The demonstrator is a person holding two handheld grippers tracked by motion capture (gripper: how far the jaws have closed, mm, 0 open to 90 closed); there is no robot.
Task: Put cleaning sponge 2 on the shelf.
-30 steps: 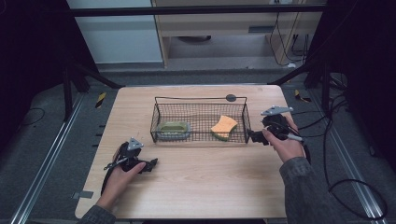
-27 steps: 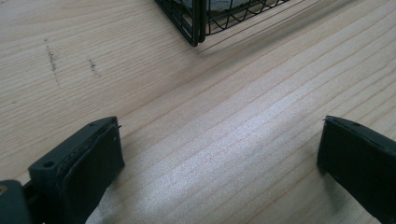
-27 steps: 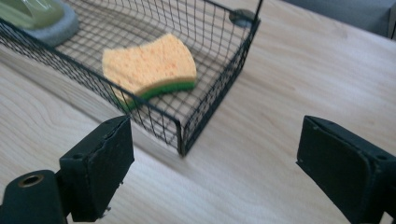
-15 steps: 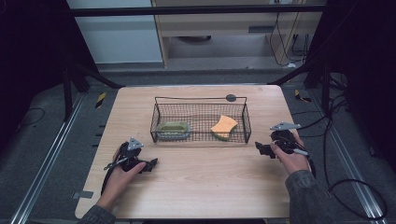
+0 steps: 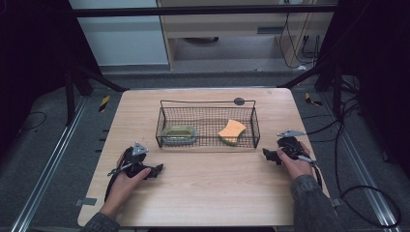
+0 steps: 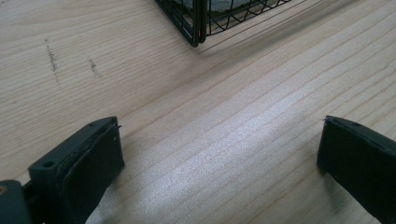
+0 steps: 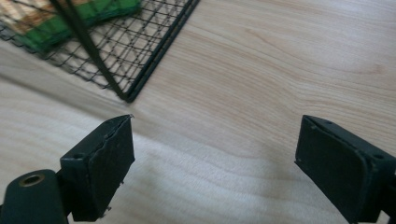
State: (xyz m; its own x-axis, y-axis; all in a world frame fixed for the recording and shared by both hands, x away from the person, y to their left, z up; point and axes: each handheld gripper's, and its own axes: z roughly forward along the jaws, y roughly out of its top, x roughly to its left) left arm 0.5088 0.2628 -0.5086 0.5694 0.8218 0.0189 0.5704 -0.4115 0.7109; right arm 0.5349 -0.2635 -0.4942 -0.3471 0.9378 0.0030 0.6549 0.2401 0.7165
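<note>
Both grippers standing open and empty beside the wire basket (image 5: 208,123).

The left gripper (image 5: 153,170) is resting near the basket's front left corner, the right gripper (image 5: 269,155) just off its front right corner; inside the basket a sponge (image 5: 231,131) is leaning at the right end and a green dish (image 5: 179,134) is sitting at the left.

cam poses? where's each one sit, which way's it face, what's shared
High view: above the person's side, facing forward and down on the table; both forearms, left gripper, right gripper.
Left gripper view: rides that gripper, faces a basket corner; open fingers.
Right gripper view: same, another corner, sponge inside.
Shared: basket, table.
</note>
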